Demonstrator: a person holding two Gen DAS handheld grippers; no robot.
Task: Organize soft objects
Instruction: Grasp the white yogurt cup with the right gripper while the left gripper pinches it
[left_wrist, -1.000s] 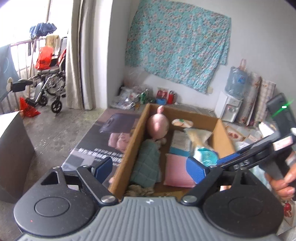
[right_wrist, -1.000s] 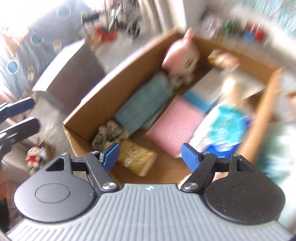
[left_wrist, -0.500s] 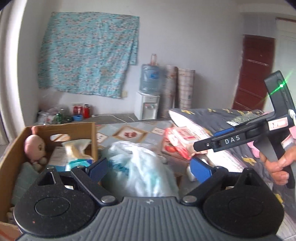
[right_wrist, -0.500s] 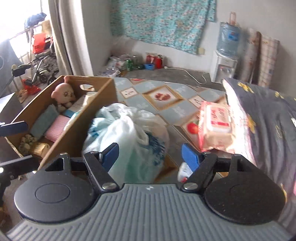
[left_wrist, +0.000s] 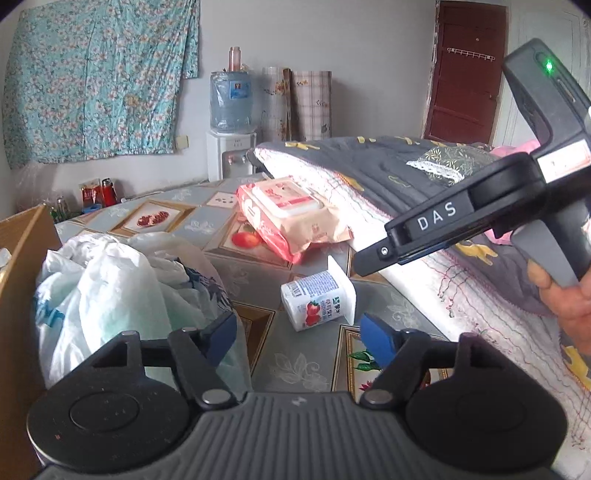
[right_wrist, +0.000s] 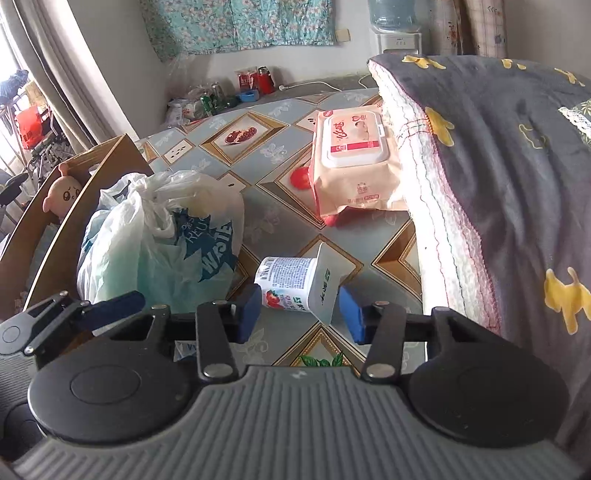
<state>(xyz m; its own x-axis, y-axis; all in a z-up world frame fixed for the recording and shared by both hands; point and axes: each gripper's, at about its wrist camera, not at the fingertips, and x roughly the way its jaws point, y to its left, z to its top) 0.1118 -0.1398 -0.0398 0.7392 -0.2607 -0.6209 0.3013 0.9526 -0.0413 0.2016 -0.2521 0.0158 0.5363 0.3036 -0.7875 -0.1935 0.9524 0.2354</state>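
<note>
A white strawberry yogurt cup (right_wrist: 291, 282) lies on its side on the patterned floor mat (right_wrist: 258, 147). My right gripper (right_wrist: 300, 314) hovers just above and short of it. Its jaws are closing, the cup shows between the blue pads, and neither pad presses on it. My left gripper (left_wrist: 299, 338) points at the same cup (left_wrist: 317, 299) from further back, its jaws closing on nothing. A pink wet-wipes pack (right_wrist: 354, 155) leans against the bedding. A tied white plastic bag (right_wrist: 159, 236) stands beside the cardboard box (right_wrist: 110, 155), which holds a pink plush doll (right_wrist: 62, 192).
A grey quilt with yellow figures (right_wrist: 498, 147) fills the right side, its white edge (left_wrist: 424, 288) close to the cup. A person's hand (left_wrist: 569, 299) holds the right gripper's handle. A water dispenser (left_wrist: 231, 122) and bottles (left_wrist: 99, 188) stand by the far wall.
Both views swung from the cardboard box rightward and down to the mat. The yogurt cup came into view. Both pairs of jaws stand narrower, the right ones now around the cup.
</note>
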